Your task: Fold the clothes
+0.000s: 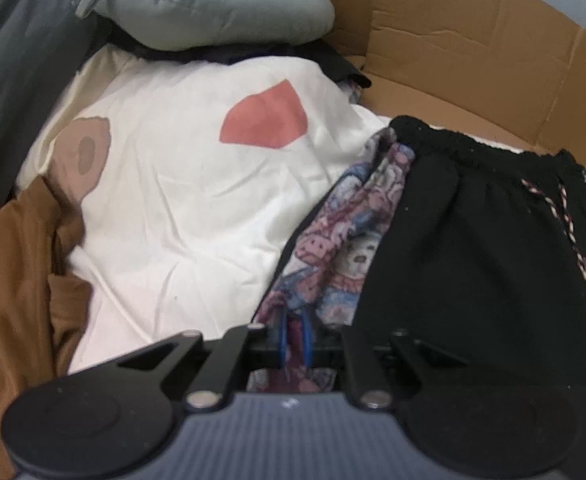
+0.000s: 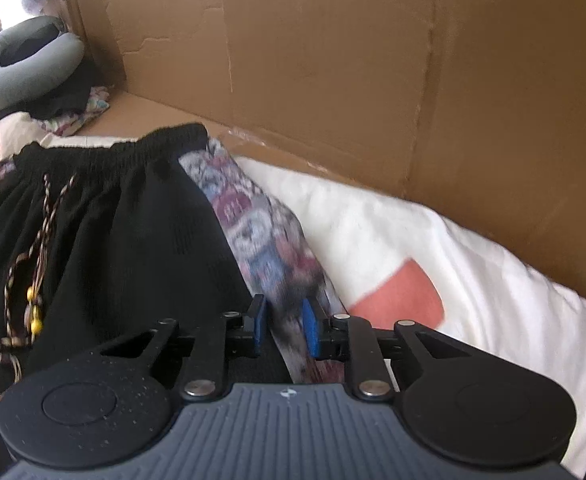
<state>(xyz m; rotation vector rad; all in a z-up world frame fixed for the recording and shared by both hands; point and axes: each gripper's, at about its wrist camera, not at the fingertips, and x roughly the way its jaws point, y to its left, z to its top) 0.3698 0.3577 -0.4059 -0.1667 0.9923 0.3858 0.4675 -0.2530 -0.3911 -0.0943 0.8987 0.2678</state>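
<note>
A black garment (image 1: 473,240) with an elastic waistband and patterned purple-blue side panels (image 1: 345,240) lies spread on a white sheet (image 1: 181,184). A braided drawstring (image 1: 573,232) with yellow beads runs down its front. My left gripper (image 1: 295,336) is shut on the lower end of one patterned panel. In the right wrist view the same garment (image 2: 133,240) shows its other patterned panel (image 2: 253,224). That strip fills the gap between the blue pads (image 2: 309,324) of my right gripper (image 2: 285,320), which is shut on it.
Cardboard walls (image 1: 473,40) (image 2: 333,60) stand close behind the garment. A grey ring cushion (image 1: 213,4) (image 2: 25,64) lies on dark clothes at the far end. Brown cloth (image 1: 13,280) and dark grey fabric (image 1: 13,60) lie to the left. The sheet (image 2: 393,232) carries red patches.
</note>
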